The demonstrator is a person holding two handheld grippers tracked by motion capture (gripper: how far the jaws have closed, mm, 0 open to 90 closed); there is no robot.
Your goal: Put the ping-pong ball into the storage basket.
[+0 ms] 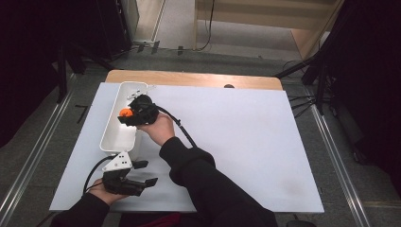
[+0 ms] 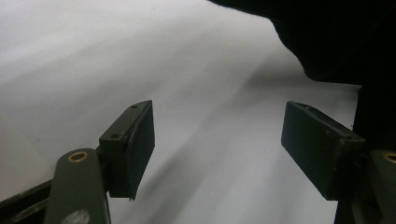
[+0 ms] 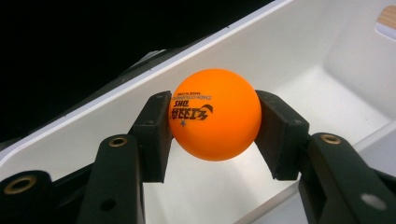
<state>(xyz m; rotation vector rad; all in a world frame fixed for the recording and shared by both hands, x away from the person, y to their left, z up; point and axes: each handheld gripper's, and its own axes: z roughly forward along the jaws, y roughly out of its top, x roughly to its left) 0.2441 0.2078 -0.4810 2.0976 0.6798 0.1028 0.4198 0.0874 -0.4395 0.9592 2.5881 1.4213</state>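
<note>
Inspection of the rig at this moment: my right gripper (image 3: 212, 135) is clamped on an orange table-tennis ball (image 3: 214, 120), one pad (image 3: 156, 135) on each side of it, printed lettering facing the camera. In the high view the same gripper (image 1: 128, 113) is held over the long white tray (image 1: 113, 139) at the left of the white table (image 1: 236, 142), with the ball (image 1: 125, 112) showing at its tip.

Key relation: the ball sits above the tray's open interior, inside the line of its walls, roughly midway along the tray's long axis, which runs away from me. The tray floor lies directly beyond the ball. I judge that a release here would drop it inside; whether it clears the floor by much I cannot tell.

My left gripper (image 2: 217, 149) rests low near the table's near edge, just short of the tray's near end, jaws spread wide and holding nothing. A dark sleeve (image 2: 327, 37) crosses its view.

Risk noted: a light ball may bounce on release.
</note>
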